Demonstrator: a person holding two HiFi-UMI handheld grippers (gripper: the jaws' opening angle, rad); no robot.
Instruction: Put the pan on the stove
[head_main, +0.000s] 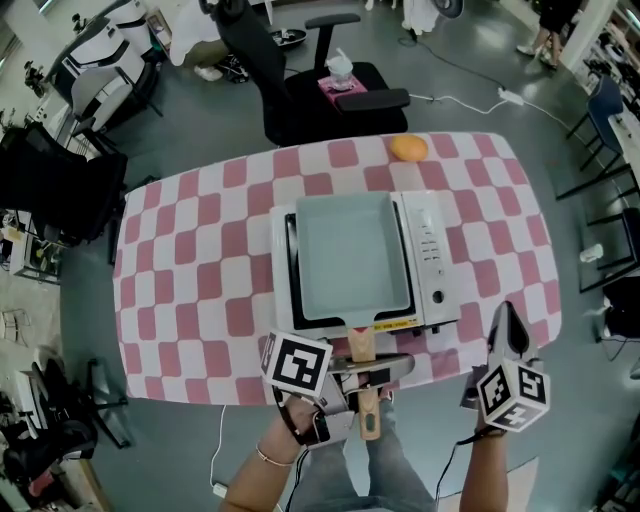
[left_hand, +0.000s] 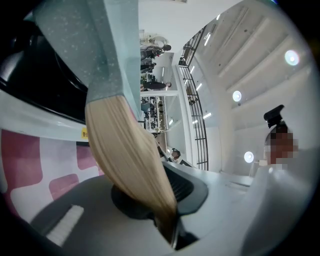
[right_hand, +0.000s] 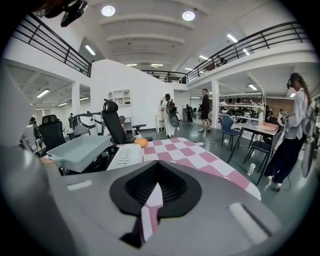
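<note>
The head view alone shows the whole layout. The square pale pan (head_main: 350, 250) sits flat on the black top of the white stove (head_main: 428, 250), which stands on the checked tablecloth (head_main: 190, 270). Its wooden handle (head_main: 361, 343) reaches past the stove's near edge to the left gripper (head_main: 368, 374). The left gripper view adds what the overhead look cannot: the jaws are clamped on the wooden handle, pads pressed against it. The handle runs from between them up and away to the speckled pan body, which fills the upper left beyond the jaw tips. The stove's white edge and black top lie under the pan. From above, the right gripper (right_hand: 156, 172) is only a dark wedge off the stove's right front corner, apart from it. Its own view shows the jaws together with nothing held, only a sliver of tablecloth visible through the slit below the tips. From those jaws the pan lies ahead and to the left, on the stove. An orange (right_hand: 141, 142) lies farther ahead on the cloth.
</note>
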